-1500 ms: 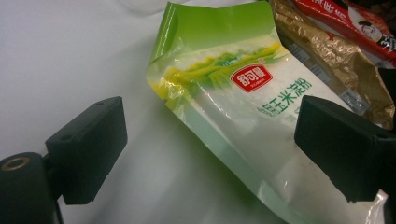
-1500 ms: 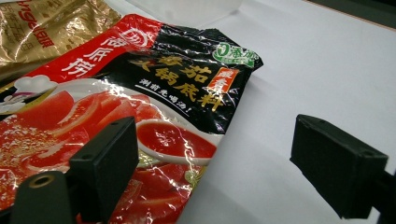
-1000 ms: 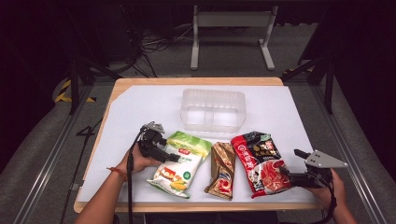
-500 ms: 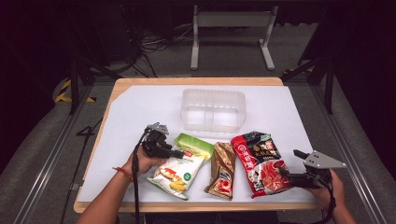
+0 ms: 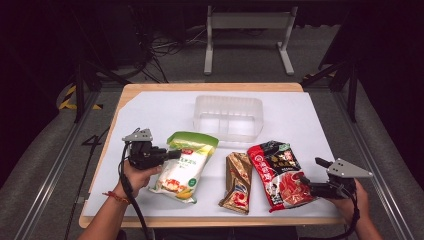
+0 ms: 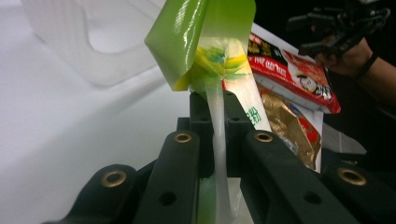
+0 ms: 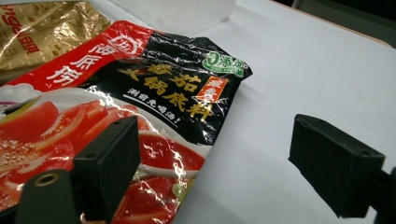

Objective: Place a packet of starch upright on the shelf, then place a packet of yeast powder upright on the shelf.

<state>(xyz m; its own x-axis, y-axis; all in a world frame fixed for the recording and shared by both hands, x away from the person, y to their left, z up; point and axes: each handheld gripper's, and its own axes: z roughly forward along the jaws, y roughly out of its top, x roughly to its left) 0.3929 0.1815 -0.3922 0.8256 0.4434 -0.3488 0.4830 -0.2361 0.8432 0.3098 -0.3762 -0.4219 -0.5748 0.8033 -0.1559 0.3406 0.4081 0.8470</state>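
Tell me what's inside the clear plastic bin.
Nothing shows inside the clear plastic bin; through its walls only the white table cover appears. Its near inner corners are blurred.

Left hand-held gripper (image 5: 172, 154) clamped, right (image 5: 306, 184) agape

Three packets lie in a row on the counter (image 5: 150, 107): snack bag (image 5: 184, 165) left, sachet (image 5: 238, 182) in the middle, soup pouch (image 5: 277, 172) right. The plastic tub (image 5: 228, 118) stands behind them.
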